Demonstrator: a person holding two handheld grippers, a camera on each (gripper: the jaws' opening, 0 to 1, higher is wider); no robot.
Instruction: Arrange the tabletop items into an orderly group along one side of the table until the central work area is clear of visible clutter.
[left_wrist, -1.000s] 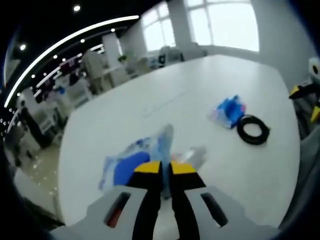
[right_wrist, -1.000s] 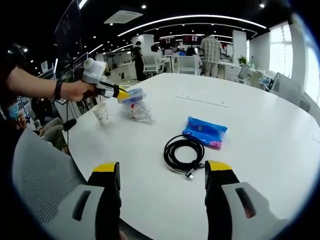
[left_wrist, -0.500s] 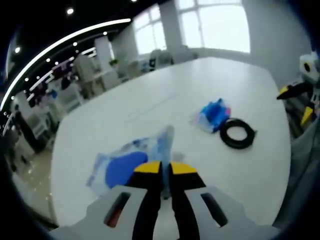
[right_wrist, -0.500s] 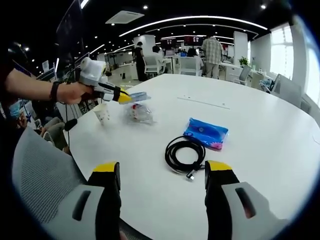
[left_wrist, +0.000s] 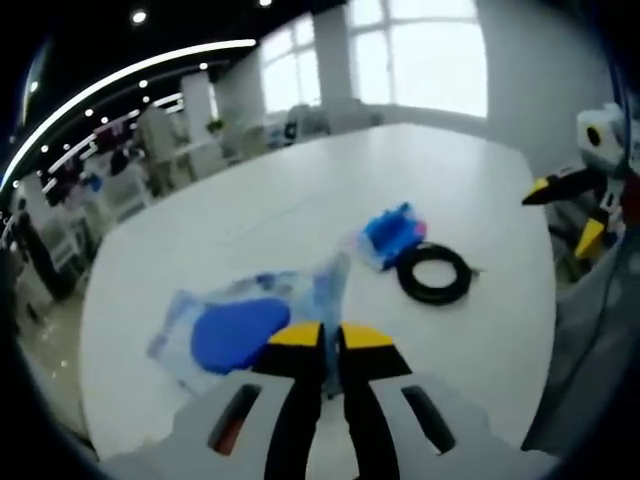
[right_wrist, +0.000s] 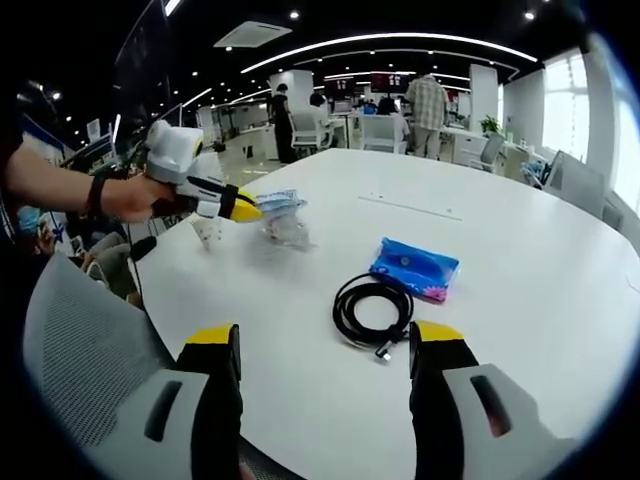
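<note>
The left gripper (left_wrist: 322, 345) has its jaws pinched on a clear plastic bag (left_wrist: 250, 320) with blue contents, held lifted above the bench (left_wrist: 300, 200); from the right gripper view the same bag (right_wrist: 280, 205) hangs at the yellow tips, above the bench's left edge. The right gripper (right_wrist: 325, 345) hovers with jaws spread wide and empty, low over the near edge. The step in hand appears to be carrying the bag toward the other items. A coiled black cable (right_wrist: 372, 312) lies just beside a blue tissue pack (right_wrist: 412, 268), near the middle of the bench; a small paper cup (right_wrist: 205, 230) stands near the left edge. The next move likely calls for lowering the bag next to the chosen group and releasing it without dragging it across the surface. The bench top is white, smooth and rounded. The room is an open office with strip ceiling lights, large windows, desks, chairs and several people standing in the background.
</note>
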